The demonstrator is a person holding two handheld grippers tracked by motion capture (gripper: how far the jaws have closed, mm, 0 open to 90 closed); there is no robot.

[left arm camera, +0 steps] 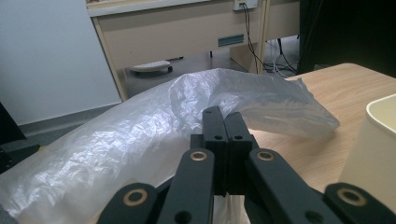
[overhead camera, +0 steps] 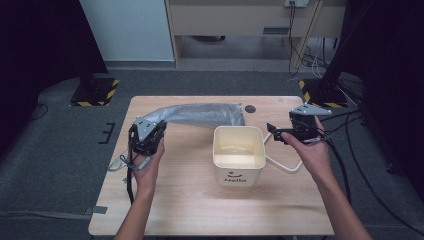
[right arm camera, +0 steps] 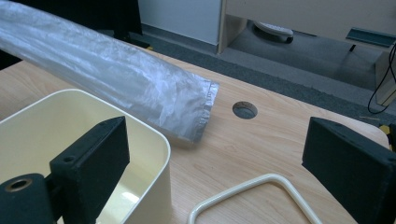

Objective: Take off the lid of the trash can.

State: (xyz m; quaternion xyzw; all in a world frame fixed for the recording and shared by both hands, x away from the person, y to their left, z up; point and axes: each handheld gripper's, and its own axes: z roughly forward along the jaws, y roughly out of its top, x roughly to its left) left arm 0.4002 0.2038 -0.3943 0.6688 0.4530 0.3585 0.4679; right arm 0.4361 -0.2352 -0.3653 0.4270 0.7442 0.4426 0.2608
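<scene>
A translucent grey plastic bag (overhead camera: 205,114) lies along the far side of the wooden table (overhead camera: 200,200), and its left end rises off the wood. My left gripper (overhead camera: 158,126) is shut on that raised end; in the left gripper view its jaws (left arm camera: 224,116) stand pressed together, with the crinkled bag (left arm camera: 140,130) spreading out beyond them. A cream bin (overhead camera: 239,129) marked "Hello" stands open and upright at the table's middle. Right of the bin, my right gripper (overhead camera: 276,133) is open and points left at it. In the right gripper view its jaws (right arm camera: 215,158) stand wide apart over the bin's corner (right arm camera: 156,140), holding nothing.
The bin's cream loop handle (overhead camera: 282,162) lies flat on the wood to its right, under my right gripper (right arm camera: 252,191). A round cable hole (overhead camera: 250,108) sits near the far edge, by the bag's sealed end (right arm camera: 205,107). Black cables trail on the floor at the right.
</scene>
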